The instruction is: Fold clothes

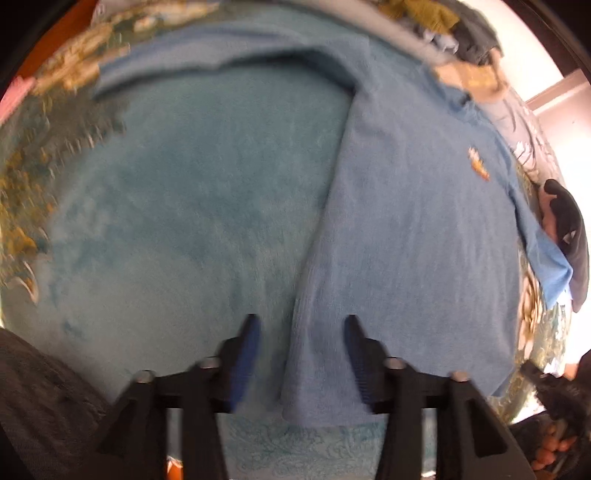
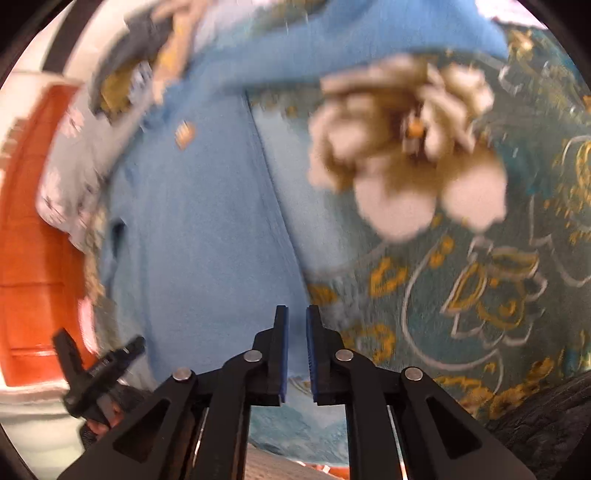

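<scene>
Blue-padded fingers of the left gripper (image 1: 301, 332) stand wide apart at the bottom of the left wrist view, and nothing sits between the pads; the lower hem of a light blue shirt (image 1: 406, 240) lies just beyond and partly under the right-hand finger, though motion blur makes it hard to say whether that finger touches the cloth. The shirt is spread flat on a teal blanket (image 1: 192, 229), its body running up the right half of the view, with one long sleeve stretched across the top toward the left and a small orange emblem (image 1: 478, 168) on the chest. Beyond the shirt's collar, a heap of other clothes (image 1: 461, 33) in mustard, grey and tan lies at the far edge. In the right wrist view the right gripper (image 2: 296, 332) has its jaws drawn narrow, a slim gap left between the blue pads, and no cloth is visibly caught there. Its tips hang over the shirt's hem, where the blue fabric meets the blanket's gold and silver floral pattern (image 2: 491, 288). A large beige flower print (image 2: 406, 147) sits further up the blanket, right of the shirt. An orange panel (image 2: 33, 221) fills the left edge.
</scene>
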Demonstrator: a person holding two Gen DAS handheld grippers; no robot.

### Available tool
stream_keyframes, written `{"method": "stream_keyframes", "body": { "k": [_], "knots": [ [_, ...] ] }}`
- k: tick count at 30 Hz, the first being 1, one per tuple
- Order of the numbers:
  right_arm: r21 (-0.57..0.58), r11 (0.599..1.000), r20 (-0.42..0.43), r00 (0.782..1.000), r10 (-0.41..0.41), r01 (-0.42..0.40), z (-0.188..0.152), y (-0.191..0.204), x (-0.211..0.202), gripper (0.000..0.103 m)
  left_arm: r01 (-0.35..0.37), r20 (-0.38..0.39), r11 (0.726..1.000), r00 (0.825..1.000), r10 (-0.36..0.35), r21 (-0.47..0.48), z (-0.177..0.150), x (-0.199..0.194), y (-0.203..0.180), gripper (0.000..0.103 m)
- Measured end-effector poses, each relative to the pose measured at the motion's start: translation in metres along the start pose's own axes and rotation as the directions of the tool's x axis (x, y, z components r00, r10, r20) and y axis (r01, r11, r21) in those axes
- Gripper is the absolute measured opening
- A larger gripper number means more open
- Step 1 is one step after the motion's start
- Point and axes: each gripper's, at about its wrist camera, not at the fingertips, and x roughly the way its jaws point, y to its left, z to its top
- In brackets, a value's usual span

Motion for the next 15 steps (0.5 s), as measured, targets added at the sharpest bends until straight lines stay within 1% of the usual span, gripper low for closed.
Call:
{"method": "stream_keyframes", "body": {
  "k": [1, 3, 4, 5, 6, 8, 10, 11, 12, 13, 15],
  "knots": [
    [0.001, 1.0, 0.031, 0.999, 0.009, -0.009, 0.006, -0.003, -0.011, 0.034, 0.003, 0.026, 1.0, 1.0, -0.003, 0.014, 0.002, -0.004, -0.004, 0.064],
    [0.006, 1.0, 0.105, 0.994, 0.018, -0.019, 0.022, -0.013, -0.033, 0.039, 0.019, 0.068, 0.999, 0.997, -0.021, 0.031, 0.006, -0.011, -0.011, 0.065],
    [0.018, 1.0, 0.152, 0.988, -0.002, -0.001, 0.034, -0.022, -0.044, 0.04, 0.025, 0.082, 0.999, 0.996, -0.027, 0.034, 0.007, -0.013, -0.014, 0.065],
    [0.039, 0.999, 0.199, 0.979, -0.038, 0.031, 0.05, -0.031, -0.052, 0.041, 0.026, 0.095, 0.999, 0.995, -0.029, 0.039, 0.006, -0.017, -0.013, 0.065],
    [0.06, 0.996, 0.245, 0.967, -0.076, 0.063, 0.065, -0.04, -0.06, 0.042, 0.025, 0.108, 0.999, 0.994, -0.03, 0.044, 0.005, -0.022, -0.012, 0.065],
    [0.102, 0.987, 0.33, 0.931, -0.154, 0.127, 0.095, -0.058, -0.075, 0.044, 0.022, 0.139, 0.998, 0.99, -0.03, 0.056, 0.005, -0.028, -0.015, 0.065],
    [0.119, 0.974, 0.387, 0.895, -0.222, 0.19, 0.117, -0.078, -0.081, 0.046, 0.022, 0.174, 0.997, 0.984, -0.034, 0.07, 0.003, -0.031, -0.025, 0.065],
    [0.132, 0.971, 0.399, 0.886, -0.237, 0.2, 0.126, -0.089, -0.08, 0.046, 0.022, 0.185, 0.997, 0.982, -0.036, 0.076, -0.002, -0.033, -0.023, 0.065],
    [0.151, 0.97, 0.401, 0.885, -0.237, 0.192, 0.134, -0.1, -0.077, 0.047, 0.022, 0.194, 0.996, 0.98, -0.038, 0.082, -0.008, -0.037, -0.02, 0.066],
    [0.169, 0.97, 0.396, 0.889, -0.229, 0.175, 0.141, -0.108, -0.071, 0.049, 0.018, 0.195, 0.996, 0.98, -0.035, 0.086, -0.005, -0.031, -0.022, 0.067],
    [0.202, 0.971, 0.376, 0.905, -0.2, 0.131, 0.152, -0.116, -0.054, 0.05, 0.002, 0.184, 0.996, 0.983, -0.018, 0.085, -0.004, -0.025, -0.026, 0.067]
  ]
}}
